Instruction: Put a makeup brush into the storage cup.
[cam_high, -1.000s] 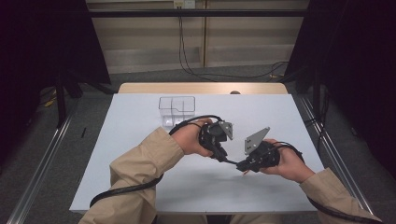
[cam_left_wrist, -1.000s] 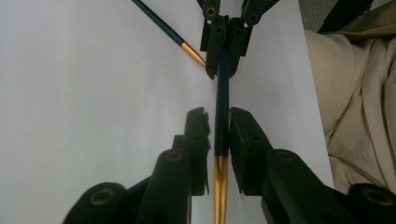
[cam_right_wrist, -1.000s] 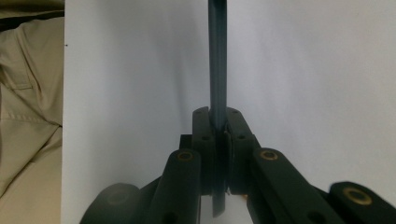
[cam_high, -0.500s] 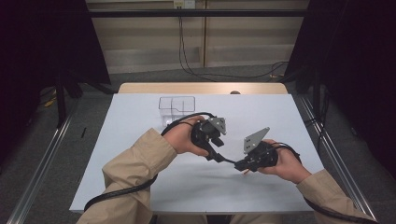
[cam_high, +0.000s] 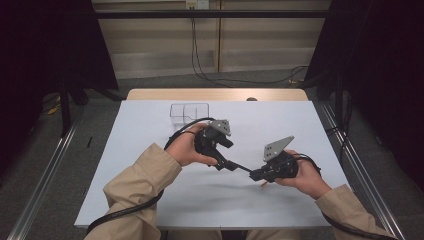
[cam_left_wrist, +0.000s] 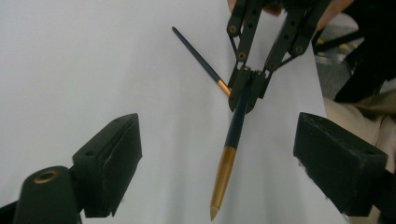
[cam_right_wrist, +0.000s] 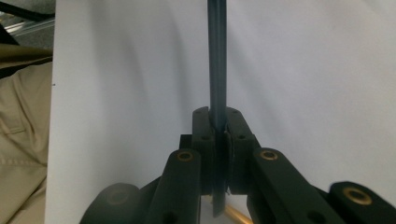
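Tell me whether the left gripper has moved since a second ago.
Yes. The left gripper has shifted left against the clear box, its jaws just opening off the pen.

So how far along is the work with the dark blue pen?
Done: the right gripper grips the dark blue, gold-tipped pen. In hand: the jaws of the left gripper have just been opening, the gold tip between them untouched. Left: probably carrying it to the clear plastic box.

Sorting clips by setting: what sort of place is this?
Likely a lab or recording workshop, not a home: a white-topped table alone between dark curtains, metal floor rails either side, and cables trailing down the bare back wall.
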